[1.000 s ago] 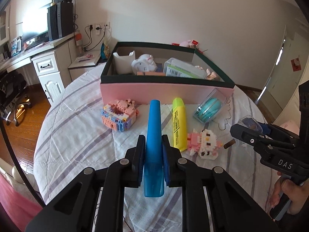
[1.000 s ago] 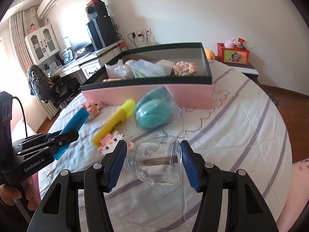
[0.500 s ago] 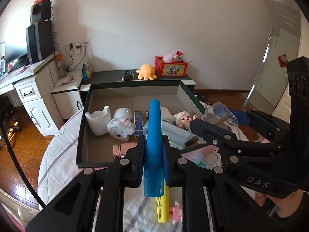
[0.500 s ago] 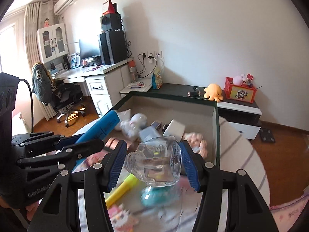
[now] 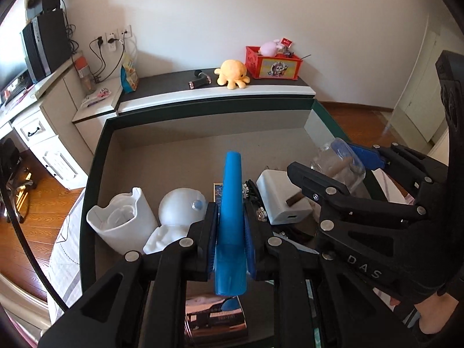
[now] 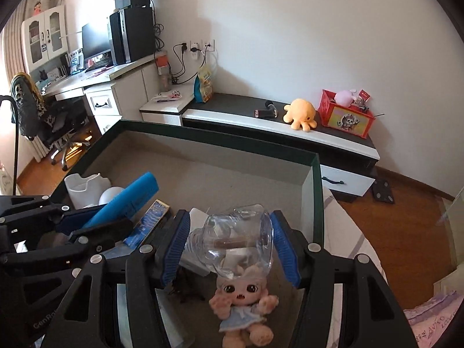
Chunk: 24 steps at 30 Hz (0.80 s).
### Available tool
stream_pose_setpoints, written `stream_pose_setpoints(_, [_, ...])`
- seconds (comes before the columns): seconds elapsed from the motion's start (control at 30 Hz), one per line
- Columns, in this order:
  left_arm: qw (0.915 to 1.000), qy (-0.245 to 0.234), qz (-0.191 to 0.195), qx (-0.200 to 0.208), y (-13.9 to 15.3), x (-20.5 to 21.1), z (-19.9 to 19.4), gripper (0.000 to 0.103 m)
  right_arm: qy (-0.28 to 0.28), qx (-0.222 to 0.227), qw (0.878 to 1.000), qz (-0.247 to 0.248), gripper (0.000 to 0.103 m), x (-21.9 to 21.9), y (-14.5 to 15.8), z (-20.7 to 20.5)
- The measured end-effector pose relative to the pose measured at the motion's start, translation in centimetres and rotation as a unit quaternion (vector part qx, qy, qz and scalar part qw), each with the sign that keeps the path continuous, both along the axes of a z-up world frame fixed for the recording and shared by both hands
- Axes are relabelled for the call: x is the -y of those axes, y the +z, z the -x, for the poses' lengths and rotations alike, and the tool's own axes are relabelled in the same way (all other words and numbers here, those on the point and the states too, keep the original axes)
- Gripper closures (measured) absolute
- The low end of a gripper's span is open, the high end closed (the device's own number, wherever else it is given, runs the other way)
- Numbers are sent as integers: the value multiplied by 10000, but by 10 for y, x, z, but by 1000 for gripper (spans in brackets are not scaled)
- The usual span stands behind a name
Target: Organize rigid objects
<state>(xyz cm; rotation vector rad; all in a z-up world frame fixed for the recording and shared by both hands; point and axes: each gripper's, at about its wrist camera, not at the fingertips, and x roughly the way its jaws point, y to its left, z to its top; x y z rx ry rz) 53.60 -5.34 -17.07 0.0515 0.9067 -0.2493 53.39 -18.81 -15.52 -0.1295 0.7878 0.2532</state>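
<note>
My left gripper is shut on a blue marker and holds it above the inside of the green-rimmed box. The marker also shows in the right wrist view. My right gripper is shut on a clear plastic container with a brown stick inside, held over the box's right side. It appears in the left wrist view too. Both grippers hover side by side over the box.
In the box lie a white cup, a white figurine, a white charger, a booklet and a doll. Behind the box stands a low cabinet with an orange plush octopus and a red crate.
Both grippers have moved forward from over the bed to above the inside of the box, each still holding its object. The yellow marker and toys on the bed have dropped out of view.
</note>
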Motion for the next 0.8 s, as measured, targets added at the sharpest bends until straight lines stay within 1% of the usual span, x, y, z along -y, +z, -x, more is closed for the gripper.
stream_pose_setpoints(0.03, [10000,42,-35,33,-1,1,0,75,-15,17,10000,-10,44,1,0,-1])
stream_pose_setpoints(0.07, [9999,85,-30,57,-1,0,1,71,-51,48,10000,-21,44,2,0,0])
stream_pose_setpoints(0.1, [9999,146,12,74,0,-3,3,63,-93,76,9999,-35,44,4,1,1])
stream_pose_setpoints(0.13, [9997,203,68,103,3,-5,7,59,-117,88,9999,-70,42,6,1,3])
stream_pose_setpoints(0.17, [9995,229,127,174,7,-10,12,51,-138,98,9998,-130,40,8,3,6])
stream_pose_setpoints(0.2, [9992,252,162,281,13,-13,20,42,-157,128,9995,-226,36,13,7,12])
stream_pose_setpoints(0.23, [9986,279,167,416,19,-17,29,36,-178,166,9993,-293,29,15,11,17])
stream_pose_setpoints(0.27, [9978,304,169,572,27,-20,40,33,-233,233,9988,-360,25,19,17,25])
stream_pose_setpoints(0.3, [9964,350,170,757,36,-22,54,24,-288,326,9982,-407,20,21,24,35])
stream_pose_setpoints(0.37, [9927,460,187,1102,51,-28,83,13,-252,533,9967,-553,20,23,38,60])
stream_pose_setpoints(0.43, [9872,619,190,1455,67,-34,116,10,-268,709,9948,-682,16,22,52,88])
stream_pose_setpoints(0.5, [9813,720,222,1771,81,-39,150,0,-265,948,9929,-675,15,18,66,120])
stream_pose_setpoints(0.57, [9735,874,171,2104,93,-45,186,0,-273,1188,9900,-714,13,16,79,150])
stream_pose_setpoints(0.6, [9703,922,189,2230,99,-50,201,0,-289,1329,9878,-756,9,15,85,168])
stream_pose_setpoints(0.63, [9666,955,225,2366,105,-54,218,0,-363,1437,9862,-739,2,13,91,183])
stream_pose_setpoints(0.67, [9641,1007,203,2447,110,-57,231,0,-481,1571,9840,-683,0,13,97,202])
stream_pose_setpoints(0.73, [9568,1197,142,2647,117,-63,261,0,-475,1800,9795,-775,0,14,105,232])
stream_pose_setpoints(0.8, [9537,1257,194,2724,121,-68,286,0,-522,1932,9765,-805,0,15,112,261])
